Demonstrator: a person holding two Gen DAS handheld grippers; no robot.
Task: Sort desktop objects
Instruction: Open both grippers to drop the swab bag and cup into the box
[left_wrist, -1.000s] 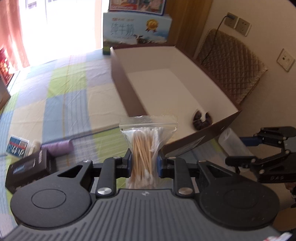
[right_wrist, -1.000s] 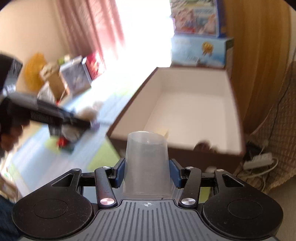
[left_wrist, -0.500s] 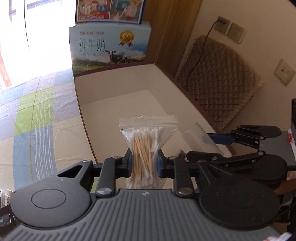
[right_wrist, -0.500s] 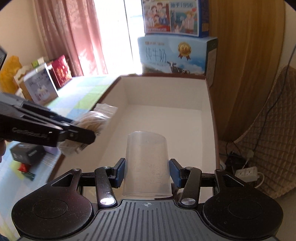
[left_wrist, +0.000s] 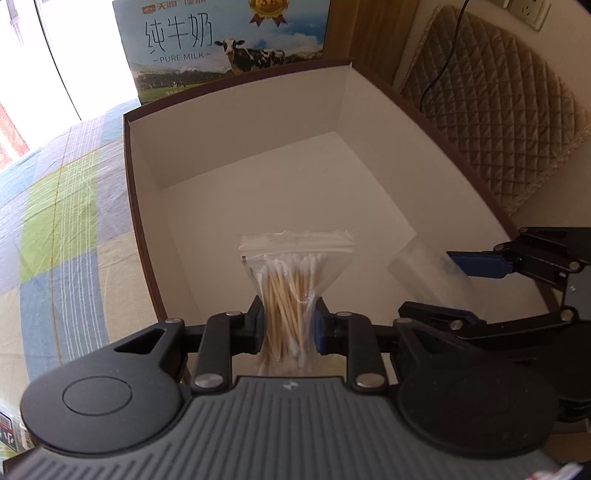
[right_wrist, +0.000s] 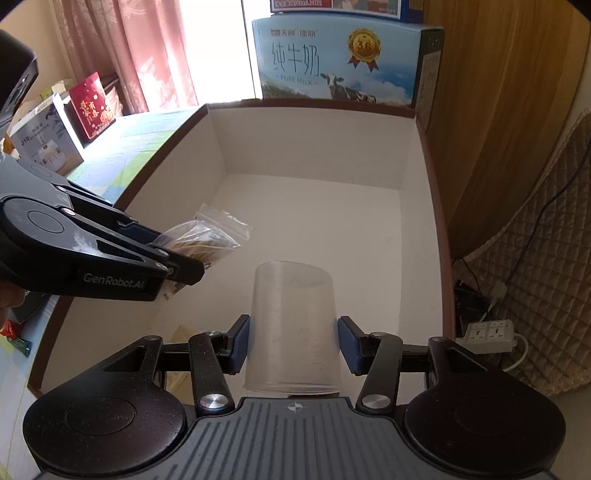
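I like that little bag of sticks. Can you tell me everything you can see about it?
The bag is small, clear, crinkly plastic with a zip strip across its top, which looks closed. Inside is a bundle of cotton swabs, tan sticks with white fluffy tips. The left gripper pinches it around the middle, squashing it narrow there, with the zip end pointing away from the gripper. It hangs over the box, near the left wall, touching nothing but the pads.

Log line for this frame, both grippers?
left gripper: shut on cotton swab bag | right gripper: shut on plastic cup | both over open box
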